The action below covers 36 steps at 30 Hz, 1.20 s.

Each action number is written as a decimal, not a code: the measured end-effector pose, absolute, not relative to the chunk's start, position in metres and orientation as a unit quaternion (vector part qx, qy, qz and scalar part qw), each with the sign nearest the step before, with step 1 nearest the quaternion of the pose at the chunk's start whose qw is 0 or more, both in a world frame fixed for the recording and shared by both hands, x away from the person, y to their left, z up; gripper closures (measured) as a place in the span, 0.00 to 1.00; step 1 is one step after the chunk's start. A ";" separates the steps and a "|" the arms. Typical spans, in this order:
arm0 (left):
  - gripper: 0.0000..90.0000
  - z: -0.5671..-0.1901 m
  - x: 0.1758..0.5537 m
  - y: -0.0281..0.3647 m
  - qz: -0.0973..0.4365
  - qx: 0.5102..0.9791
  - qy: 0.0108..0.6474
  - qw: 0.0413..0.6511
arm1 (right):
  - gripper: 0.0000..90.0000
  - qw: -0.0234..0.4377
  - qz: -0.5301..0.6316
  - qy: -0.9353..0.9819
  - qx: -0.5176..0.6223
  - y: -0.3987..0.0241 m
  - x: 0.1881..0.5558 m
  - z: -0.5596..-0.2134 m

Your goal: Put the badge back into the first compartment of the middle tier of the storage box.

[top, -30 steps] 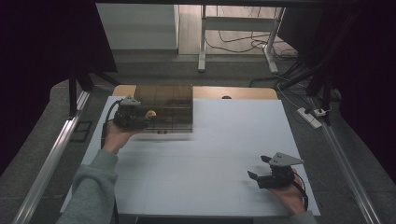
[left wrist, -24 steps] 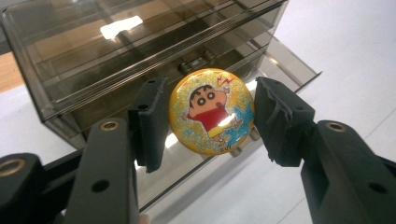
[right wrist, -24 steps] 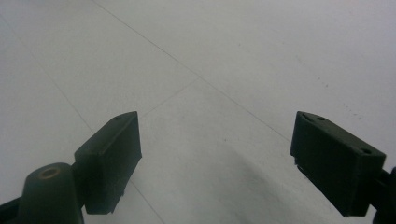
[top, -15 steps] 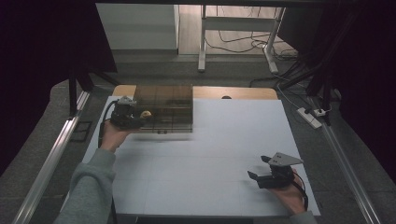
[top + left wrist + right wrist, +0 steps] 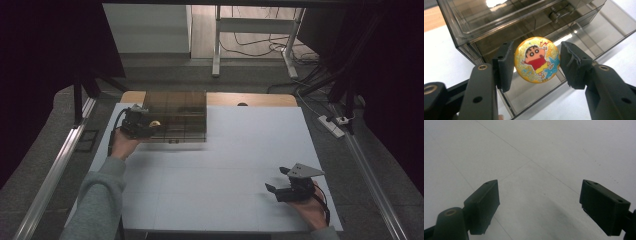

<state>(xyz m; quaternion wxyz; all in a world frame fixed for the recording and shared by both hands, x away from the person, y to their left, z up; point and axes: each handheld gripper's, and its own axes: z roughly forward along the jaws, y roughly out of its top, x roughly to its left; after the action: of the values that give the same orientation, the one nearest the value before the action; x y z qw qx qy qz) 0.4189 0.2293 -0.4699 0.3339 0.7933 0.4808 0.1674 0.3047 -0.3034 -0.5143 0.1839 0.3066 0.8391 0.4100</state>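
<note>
My left gripper point(image 5: 535, 62) is shut on a round yellow badge point(image 5: 537, 59) with a cartoon boy on it, one pad pressing each side. It holds the badge just above the pulled-out drawer point(image 5: 541, 87) of a smoky transparent drawer box point(image 5: 499, 22). From above, the left gripper point(image 5: 146, 126) with the badge point(image 5: 155, 123) sits at the left end of the box point(image 5: 175, 115) at the table's far left. My right gripper point(image 5: 276, 181) rests low over the white table near the front right, jaws wide apart; its own view shows the right gripper point(image 5: 539, 205) with bare table between the pads.
The white table top point(image 5: 240, 150) runs from the box to the front edge. A wooden strip point(image 5: 250, 99) borders its far side. Metal rails point(image 5: 50, 175) run along both sides, and a power strip point(image 5: 332, 125) lies on the floor at the right.
My left hand has sunk a little with the badge and shifted slightly along the box's left end. The right hand has stayed where it was.
</note>
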 end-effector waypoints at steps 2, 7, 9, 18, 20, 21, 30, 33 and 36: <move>0.52 -0.472 0.420 0.229 0.166 0.794 0.482 0.330 | 0.18 0.185 0.409 0.840 0.306 -0.303 0.305 -0.514; 0.52 -0.474 0.421 0.229 0.166 0.794 0.484 0.329 | 0.18 0.183 0.411 0.840 0.305 -0.303 0.304 -0.514; 0.51 -0.474 0.421 0.229 0.167 0.794 0.483 0.329 | 0.18 0.182 0.411 0.840 0.304 -0.303 0.304 -0.514; 0.39 -0.472 0.417 0.233 0.159 0.788 0.486 0.342 | 0.18 0.181 0.411 0.841 0.303 -0.303 0.304 -0.515; 0.37 -0.471 0.414 0.234 0.157 0.786 0.485 0.349 | 0.18 0.181 0.410 0.841 0.304 -0.302 0.304 -0.515; 0.37 -0.471 0.413 0.234 0.158 0.787 0.484 0.349 | 0.18 0.180 0.409 0.841 0.304 -0.302 0.304 -0.515; 0.34 -0.467 0.400 0.238 0.160 0.780 0.484 0.363 | 0.18 0.178 0.411 0.841 0.304 -0.302 0.304 -0.515; 0.33 -0.465 0.395 0.239 0.158 0.780 0.481 0.367 | 0.18 0.180 0.410 0.840 0.305 -0.302 0.304 -0.515; 0.33 -0.464 0.389 0.239 0.158 0.780 0.477 0.374 | 0.18 0.180 0.408 0.841 0.305 -0.302 0.304 -0.515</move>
<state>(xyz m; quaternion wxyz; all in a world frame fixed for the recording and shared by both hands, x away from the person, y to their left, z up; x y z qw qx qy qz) 0.3892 0.2393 -0.4638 0.3737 0.7795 0.4772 0.1579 0.3043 -0.3022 -0.5152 0.1802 0.3053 0.8413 0.4082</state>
